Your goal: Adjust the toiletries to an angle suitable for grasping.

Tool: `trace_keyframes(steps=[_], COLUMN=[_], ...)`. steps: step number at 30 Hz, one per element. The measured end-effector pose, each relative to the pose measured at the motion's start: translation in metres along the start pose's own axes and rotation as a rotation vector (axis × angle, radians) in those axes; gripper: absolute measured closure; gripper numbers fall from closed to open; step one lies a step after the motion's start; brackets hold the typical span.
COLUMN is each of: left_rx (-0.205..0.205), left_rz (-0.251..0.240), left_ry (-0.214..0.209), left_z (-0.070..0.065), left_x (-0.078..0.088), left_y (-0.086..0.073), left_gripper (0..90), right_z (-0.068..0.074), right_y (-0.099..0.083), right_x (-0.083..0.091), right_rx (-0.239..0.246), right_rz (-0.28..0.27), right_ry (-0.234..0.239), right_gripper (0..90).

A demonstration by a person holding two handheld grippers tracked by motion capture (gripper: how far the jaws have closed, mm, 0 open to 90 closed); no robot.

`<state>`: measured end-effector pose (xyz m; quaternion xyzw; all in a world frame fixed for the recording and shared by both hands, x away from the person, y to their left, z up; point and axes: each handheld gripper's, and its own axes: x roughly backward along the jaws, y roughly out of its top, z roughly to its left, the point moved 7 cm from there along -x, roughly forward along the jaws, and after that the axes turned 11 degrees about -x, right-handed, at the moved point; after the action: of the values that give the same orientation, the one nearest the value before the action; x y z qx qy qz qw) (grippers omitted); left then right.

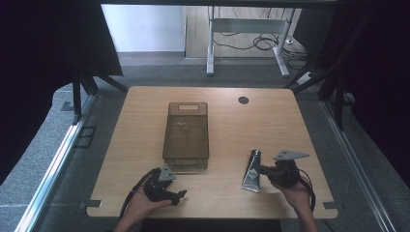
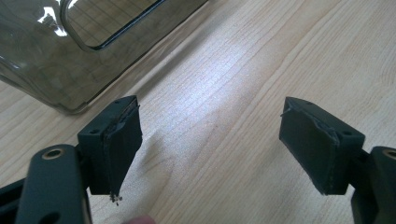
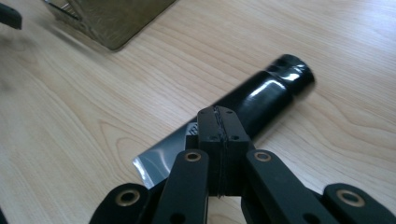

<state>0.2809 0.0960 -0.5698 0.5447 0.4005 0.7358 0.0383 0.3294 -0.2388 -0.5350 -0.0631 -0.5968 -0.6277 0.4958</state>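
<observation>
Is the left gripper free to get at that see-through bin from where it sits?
Probably yes. The left gripper rests just in front of the clear bin, jaws open and holding nothing, with bare table between them. The tube lies off by the right gripper.

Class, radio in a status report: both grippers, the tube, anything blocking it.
Left gripper open over bare table, idle. Right gripper shut, jaws meeting above the tube's flat end; grip unclear. Smoky bin stands apart to the left; nothing in the way.

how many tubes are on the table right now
1. The dark tube lies on the table, right of the clear bin, with the right gripper at its side. Nothing can be made out inside the tinted bin.
</observation>
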Motion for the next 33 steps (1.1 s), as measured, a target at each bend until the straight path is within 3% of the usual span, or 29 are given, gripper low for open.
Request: trace_keyframes(steps=[11, 15, 17, 21, 22, 24, 25, 27, 33], left_rx=[-0.009, 0.006, 0.003, 0.001, 0.001, -0.009, -0.009, -0.029, -0.032], left_rz=[0.0, -0.016, -0.017, -0.022, -0.022, -0.026, -0.026, -0.03, -0.056], left_ry=[-0.008, 0.017, 0.021, 0.012, 0.012, 0.003, 0.003, -0.003, 0.0], left_z=[-0.003, -0.001, -0.001, -0.003, -0.003, -0.005, -0.005, -0.007, -0.008], left_x=[-0.001, 0.009, 0.011, 0.011, 0.011, 0.01, 0.01, 0.012, 0.021], left_y=[0.002, 0.004, 0.004, 0.004, 0.004, 0.005, 0.005, 0.006, 0.01], left_gripper=[21.3, 21.3, 21.1, 21.2, 21.2, 21.2, 21.2, 21.2, 21.1], right_z=[0.022, 0.027, 0.032, 0.044, 0.044, 0.053, 0.053, 0.06, 0.067], right_y=[0.008, 0.008, 0.011, 0.015, 0.015, 0.019, 0.019, 0.023, 0.034], right_x=[-0.019, -0.022, -0.026, -0.041, -0.041, -0.051, -0.051, -0.059, -0.068], right_rx=[0.041, 0.041, 0.036, 0.058, 0.058, 0.112, 0.112, 0.139, 0.156], right_rz=[0.067, 0.086, 0.097, 0.186, 0.186, 0.273, 0.273, 0.346, 0.426], right_ry=[0.035, 0.037, 0.066, 0.077, 0.077, 0.059, 0.059, 0.043, 0.002], right_gripper=[89.4, 89.4, 89.5, 89.4, 89.4, 89.5, 89.5, 89.4, 89.4])
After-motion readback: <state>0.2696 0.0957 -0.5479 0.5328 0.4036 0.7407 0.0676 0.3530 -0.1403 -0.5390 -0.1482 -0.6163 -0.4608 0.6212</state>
